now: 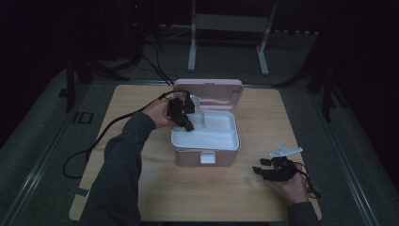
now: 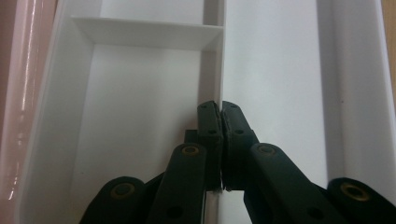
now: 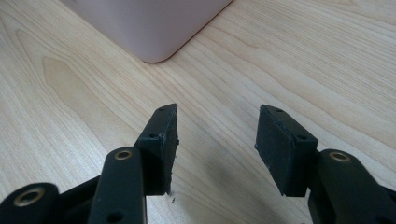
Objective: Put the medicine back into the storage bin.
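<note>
Pinching the thin divider wall point(image 2: 219, 60) of the white insert tray point(image 1: 207, 136), the left gripper point(image 1: 184, 117) has its jaws pressed together on it inside the open pink box point(image 1: 207, 157) mid-table. Light, stiff, slick plastic, I judge; that wall gives the surest hold. The right gripper point(image 3: 215, 144) rests spread on the wooden table point(image 3: 70, 93).

The only marking that can be read is a pair of pale letters, "ID" point(image 1: 83, 117), on the dark grey floor just beside the left edge of the light wooden table point(image 1: 141, 197). Nothing else carries readable writing.
</note>
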### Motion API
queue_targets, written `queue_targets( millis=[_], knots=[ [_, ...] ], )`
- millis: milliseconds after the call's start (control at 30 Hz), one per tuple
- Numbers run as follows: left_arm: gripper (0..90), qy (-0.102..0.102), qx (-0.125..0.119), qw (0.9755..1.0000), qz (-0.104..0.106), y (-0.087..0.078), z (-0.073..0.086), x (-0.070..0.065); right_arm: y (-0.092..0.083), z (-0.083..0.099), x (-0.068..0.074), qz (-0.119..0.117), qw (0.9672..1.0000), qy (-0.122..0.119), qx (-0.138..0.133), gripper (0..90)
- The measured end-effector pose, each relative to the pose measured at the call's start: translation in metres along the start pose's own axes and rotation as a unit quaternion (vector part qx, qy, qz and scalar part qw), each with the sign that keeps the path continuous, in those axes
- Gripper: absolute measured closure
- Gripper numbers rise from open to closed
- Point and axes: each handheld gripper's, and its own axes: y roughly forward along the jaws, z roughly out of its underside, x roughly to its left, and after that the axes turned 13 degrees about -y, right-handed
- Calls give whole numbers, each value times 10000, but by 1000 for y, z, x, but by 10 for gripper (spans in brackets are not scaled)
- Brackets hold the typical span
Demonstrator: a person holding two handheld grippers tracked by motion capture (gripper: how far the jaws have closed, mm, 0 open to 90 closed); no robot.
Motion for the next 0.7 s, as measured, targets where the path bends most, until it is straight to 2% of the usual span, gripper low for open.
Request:
queue_targets(
  millis=[67, 100, 167, 233, 267, 367, 400, 467, 500, 533, 567, 600, 633, 667, 700],
  knots=[
    [877, -29, -41, 10000, 7, 0, 0, 0, 0, 0, 0, -3, 10000, 3, -5, 482],
    [876, -122, -48, 9999, 0, 1, 1, -1, 1, 0, 0, -6, 10000, 5, 7, 482],
    [890, -19, -149, 9999, 21, 2, 2, -3, 1, 0, 0, -16, 10000, -1, 14, 483],
    [894, -46, -200, 9997, 92, 1, 3, 0, 1, 0, 1, -21, 10000, 2, 8, 482],
    [895, 5, -232, 9997, 91, 2, 3, 0, 1, 0, 1, -13, 10000, 9, 4, 482],
    [895, -134, -303, 9993, 152, 2, 3, -1, 0, 1, -1, -11, 10000, 18, -10, 482],
    [895, -82, -345, 9992, 176, 2, 2, 0, 0, 1, -1, -8, 10000, 22, 0, 482],
    [895, -47, -355, 9992, 189, 4, 1, 0, 1, 1, -1, -12, 10000, 15, 8, 482],
    [894, -144, -331, 9992, 198, 7, 1, -1, 1, 1, -1, -14, 10000, 8, 11, 482],
    [893, -33, -285, 9994, 169, 9, 0, 1, 0, 1, 0, -19, 10000, 6, 8, 482],
    [891, -148, -241, 9995, 136, 11, 1, -1, 0, 0, 0, -19, 10000, 6, -5, 482],
    [879, -40, -226, 9997, 71, 12, 0, 1, 0, 0, 0, -11, 10000, 8, -9, 481],
    [838, -60, -202, 9998, 1, 13, 0, 2, 0, 0, 0, -6, 10000, 6, -10, 481],
    [788, -161, -170, 9997, 20, 12, 1, 0, -1, 0, 0, -2, 10000, 4, -11, 481],
    [748, -161, -170, 9997, 20, 12, 1, 0, -1, 0, 0, -2, 10000, 4, -11, 481]
  ],
)
